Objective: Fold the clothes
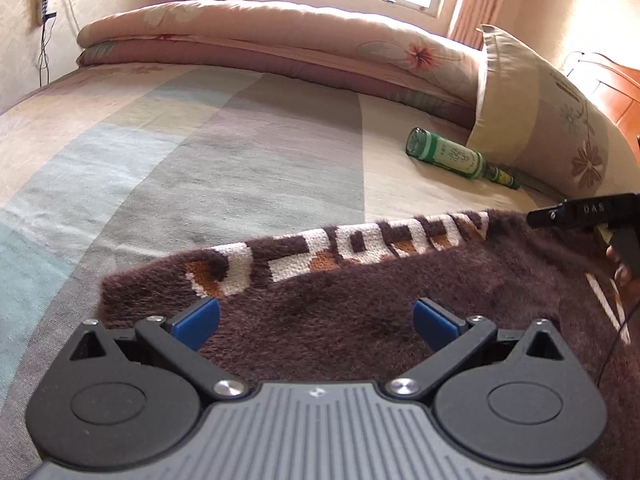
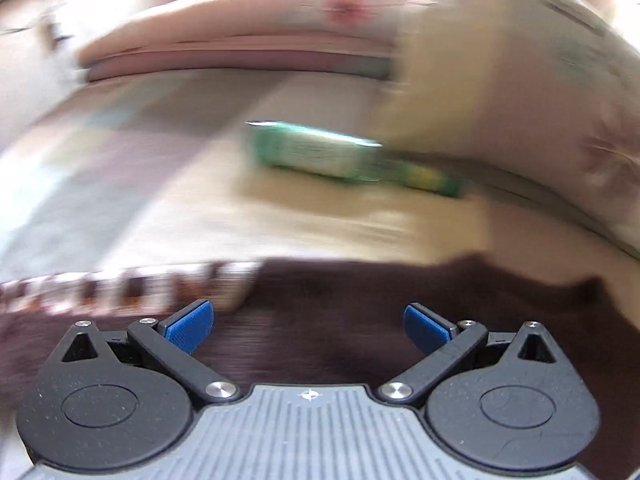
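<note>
A fuzzy dark brown garment with a white and orange knitted pattern band lies on the striped bed sheet. My left gripper hovers over its near part, open, blue pads wide apart with nothing between them. The right gripper's black body shows at the right edge of the left wrist view, over the garment's far right corner. In the blurred right wrist view the right gripper is open above the same brown garment, its pattern band at the left.
A green glass bottle lies on its side beyond the garment, against a floral pillow. A folded pink quilt runs along the far side under the window. A wooden headboard stands at the right.
</note>
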`<state>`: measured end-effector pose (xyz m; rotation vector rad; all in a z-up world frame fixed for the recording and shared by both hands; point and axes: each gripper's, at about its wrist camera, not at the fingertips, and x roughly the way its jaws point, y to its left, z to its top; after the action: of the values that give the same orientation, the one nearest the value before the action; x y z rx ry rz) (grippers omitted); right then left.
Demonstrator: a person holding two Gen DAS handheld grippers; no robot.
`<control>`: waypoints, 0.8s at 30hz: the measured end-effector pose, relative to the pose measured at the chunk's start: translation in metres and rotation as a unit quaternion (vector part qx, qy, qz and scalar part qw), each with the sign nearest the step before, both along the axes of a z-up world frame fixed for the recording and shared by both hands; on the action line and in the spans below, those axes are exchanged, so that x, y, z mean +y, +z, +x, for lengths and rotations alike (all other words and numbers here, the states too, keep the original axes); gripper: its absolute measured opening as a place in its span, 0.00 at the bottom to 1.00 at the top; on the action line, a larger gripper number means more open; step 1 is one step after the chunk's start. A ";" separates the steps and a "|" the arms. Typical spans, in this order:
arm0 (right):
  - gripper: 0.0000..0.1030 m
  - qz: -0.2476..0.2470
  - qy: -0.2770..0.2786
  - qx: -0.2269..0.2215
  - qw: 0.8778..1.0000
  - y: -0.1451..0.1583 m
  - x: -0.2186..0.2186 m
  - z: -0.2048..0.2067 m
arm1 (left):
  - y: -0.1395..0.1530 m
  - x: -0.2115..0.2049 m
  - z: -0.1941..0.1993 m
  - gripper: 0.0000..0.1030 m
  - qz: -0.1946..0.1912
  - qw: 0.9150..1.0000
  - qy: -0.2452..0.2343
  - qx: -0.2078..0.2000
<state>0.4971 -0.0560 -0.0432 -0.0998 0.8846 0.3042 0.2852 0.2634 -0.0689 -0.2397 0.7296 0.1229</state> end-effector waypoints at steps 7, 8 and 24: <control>1.00 0.058 -0.051 0.057 0.995 -0.046 -0.030 0.020 | -0.003 0.012 0.003 1.00 -0.019 1.000 0.023 0.004; 1.00 0.053 -0.051 0.044 0.996 -0.048 -0.026 0.025 | -0.004 0.012 0.004 1.00 -0.017 1.000 0.024 0.006; 1.00 0.033 -0.023 0.032 0.999 0.018 -0.087 -0.072 | 0.010 -0.016 0.004 1.00 0.015 1.000 -0.014 -0.010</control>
<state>0.4248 -0.1433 -0.0253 -0.0083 0.9387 0.2956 0.2894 0.2469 -0.0586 -0.2023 0.7104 0.1037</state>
